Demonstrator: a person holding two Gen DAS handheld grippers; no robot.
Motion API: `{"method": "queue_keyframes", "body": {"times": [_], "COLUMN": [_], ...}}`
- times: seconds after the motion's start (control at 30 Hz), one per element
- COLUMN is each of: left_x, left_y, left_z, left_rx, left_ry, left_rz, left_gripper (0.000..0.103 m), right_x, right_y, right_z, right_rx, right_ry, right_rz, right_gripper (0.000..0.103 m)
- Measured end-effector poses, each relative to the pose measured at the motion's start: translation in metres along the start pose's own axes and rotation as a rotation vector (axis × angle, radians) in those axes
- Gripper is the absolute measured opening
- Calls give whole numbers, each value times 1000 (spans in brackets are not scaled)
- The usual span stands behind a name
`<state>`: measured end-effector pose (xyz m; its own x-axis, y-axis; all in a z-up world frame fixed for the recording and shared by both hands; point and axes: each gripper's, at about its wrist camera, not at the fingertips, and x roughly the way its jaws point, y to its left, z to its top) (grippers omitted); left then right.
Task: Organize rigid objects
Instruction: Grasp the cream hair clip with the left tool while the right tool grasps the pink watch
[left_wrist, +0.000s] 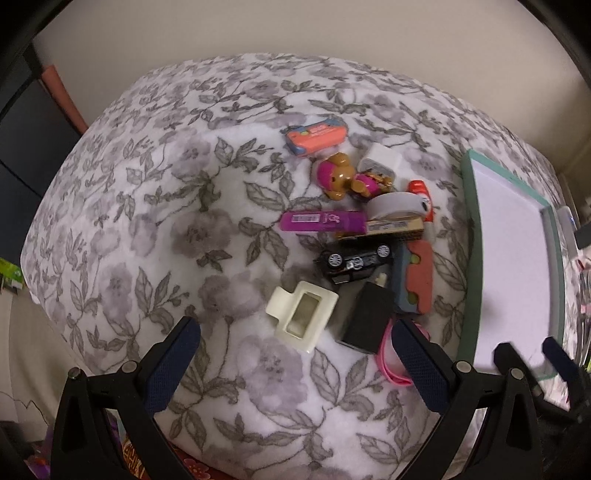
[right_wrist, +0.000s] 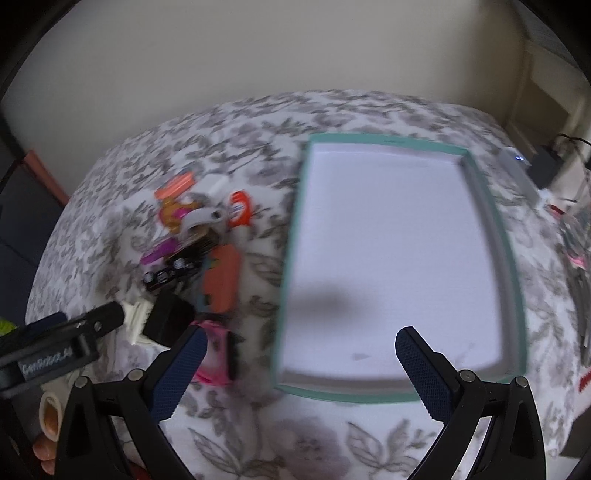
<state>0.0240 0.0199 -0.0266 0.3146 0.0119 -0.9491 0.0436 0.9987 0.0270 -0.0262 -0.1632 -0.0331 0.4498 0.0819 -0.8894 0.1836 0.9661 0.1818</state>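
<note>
A pile of small rigid objects lies on a floral blanket: a cream hair claw (left_wrist: 301, 314), a black charger (left_wrist: 365, 316), a black toy car (left_wrist: 354, 260), a purple tube (left_wrist: 321, 221), a dog figure (left_wrist: 347, 179), an orange case (left_wrist: 316, 136) and a pink band (left_wrist: 388, 356). My left gripper (left_wrist: 295, 339) is open, hovering just short of the claw and charger. A teal-rimmed white tray (right_wrist: 513, 258) lies right of the pile with nothing in it. My right gripper (right_wrist: 301, 343) is open over the tray's near edge. The pile (right_wrist: 199, 243) is blurred in the right wrist view.
The blanket (left_wrist: 147, 221) covers a raised surface with a wall behind. The right gripper's fingers (left_wrist: 517, 362) show at the tray's near corner. Dark furniture (left_wrist: 18, 129) stands at left. A grey device (right_wrist: 517, 173) and cables lie beyond the tray at right.
</note>
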Motion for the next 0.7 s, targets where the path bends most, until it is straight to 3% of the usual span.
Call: {"method": "queue_keyframes", "body": {"times": [0.2,0.47,0.6,0.7], "left_x": [17,36,51,62], "left_y": [8,15,18,21], "left_z": [7,11,11,11], "left_rx": [-35,-46,-53,-62], "left_ry": [54,100,143,172], "left_rz": [-28,12,20,1], "left_gripper": [103,101,90,88], "right_x": [16,30,37,44], "right_y": [29,54,63,67], "right_z": [-4,-10,-17,-20], "right_rx": [-84,-180,-228,-248], "right_ry": [25,65,88,105], "right_rz": [46,80,71,65], "right_gripper": [99,89,85,84]}}
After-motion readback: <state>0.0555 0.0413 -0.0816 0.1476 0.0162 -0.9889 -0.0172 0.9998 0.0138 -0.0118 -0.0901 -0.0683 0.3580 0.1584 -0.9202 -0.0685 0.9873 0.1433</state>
